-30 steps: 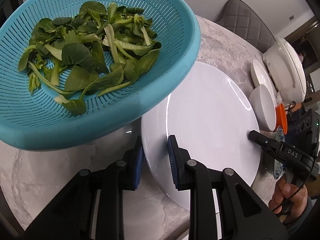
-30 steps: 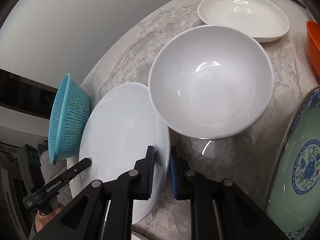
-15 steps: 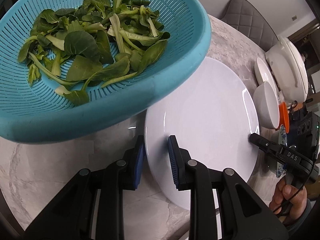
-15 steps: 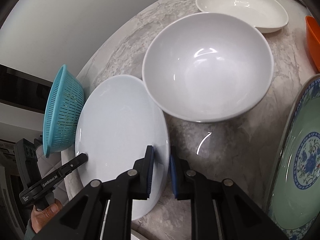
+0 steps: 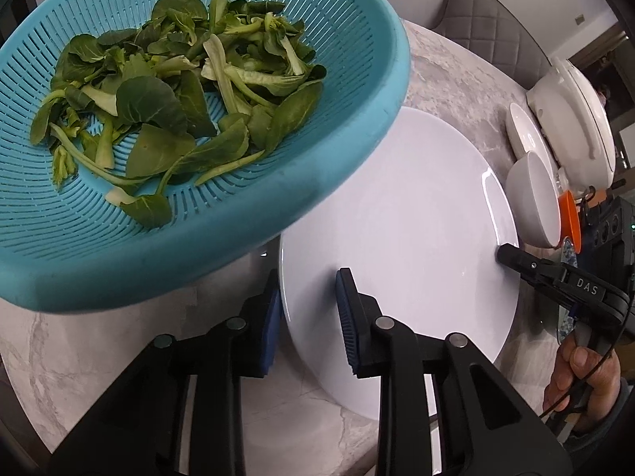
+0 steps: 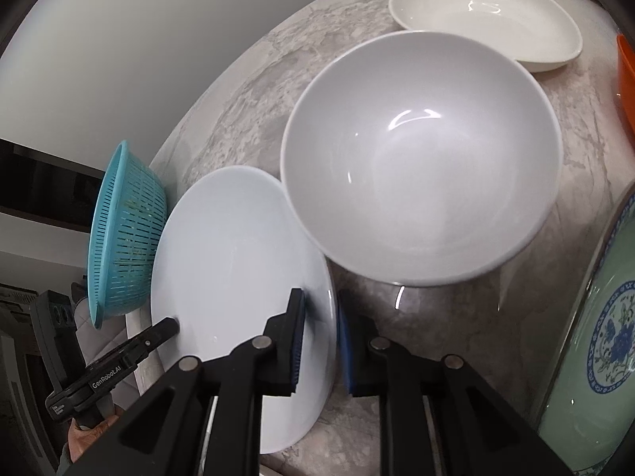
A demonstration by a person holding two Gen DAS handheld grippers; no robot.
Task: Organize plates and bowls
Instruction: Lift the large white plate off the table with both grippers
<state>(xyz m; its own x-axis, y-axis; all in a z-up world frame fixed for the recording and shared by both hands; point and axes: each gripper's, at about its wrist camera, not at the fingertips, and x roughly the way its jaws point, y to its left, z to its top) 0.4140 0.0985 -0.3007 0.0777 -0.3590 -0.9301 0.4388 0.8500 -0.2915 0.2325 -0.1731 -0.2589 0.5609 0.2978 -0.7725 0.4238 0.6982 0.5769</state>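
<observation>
A round, glossy white plate (image 5: 401,238) is gripped at opposite rims by the left gripper (image 5: 307,317) and right gripper (image 6: 319,341), lower centre of both views, on a veined marble table (image 6: 246,91). The smooth white bowl (image 6: 420,154) appears larger than before; the perforated blue colander (image 5: 190,158) sits further right.

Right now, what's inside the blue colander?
Loose green leaves and stalks lie in the colander. Its slotted bottom shows around them; anything beneath the pile is covered.
</observation>
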